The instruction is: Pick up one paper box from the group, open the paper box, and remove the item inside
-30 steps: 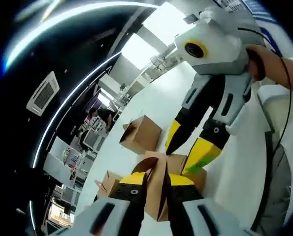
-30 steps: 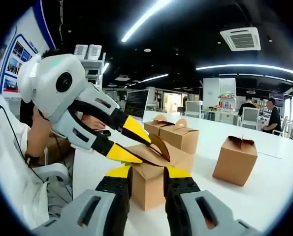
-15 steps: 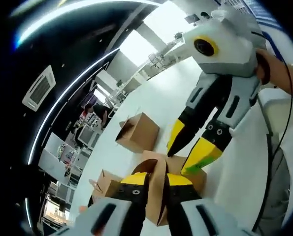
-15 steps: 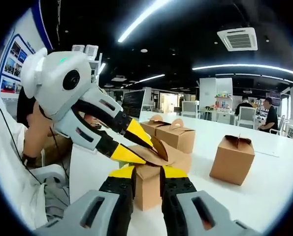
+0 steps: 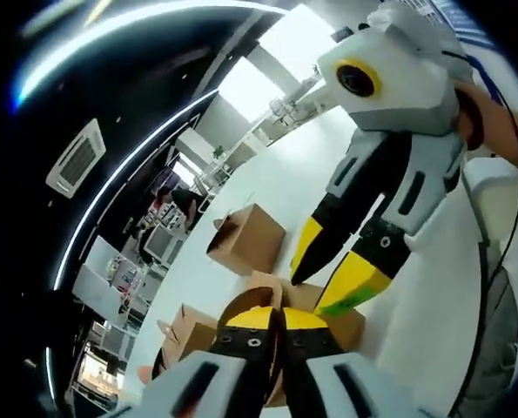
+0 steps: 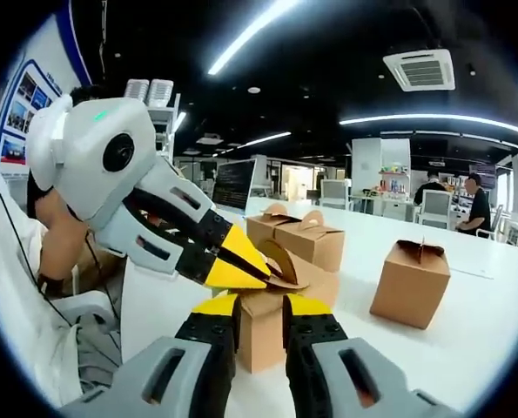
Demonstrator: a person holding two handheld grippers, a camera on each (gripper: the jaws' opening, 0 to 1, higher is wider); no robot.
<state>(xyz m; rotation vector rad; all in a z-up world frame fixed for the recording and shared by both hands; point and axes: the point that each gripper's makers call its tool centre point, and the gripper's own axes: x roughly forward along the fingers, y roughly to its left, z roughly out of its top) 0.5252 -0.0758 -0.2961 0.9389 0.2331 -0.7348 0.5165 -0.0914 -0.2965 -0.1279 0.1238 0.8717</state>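
A: So, where's the brown cardboard paper box [image 6: 260, 326] right now?

B: Sitting on the white table [image 6: 467, 348], pinched between the right gripper [image 6: 259, 306] jaws. Left gripper [image 6: 252, 275] jaws squeezed together on its curved brown top flap [image 6: 280, 259].

A: Anything else around?

B: Three more brown boxes: one with split top [image 6: 411, 283] off alone, handled pair [image 6: 299, 235] behind.
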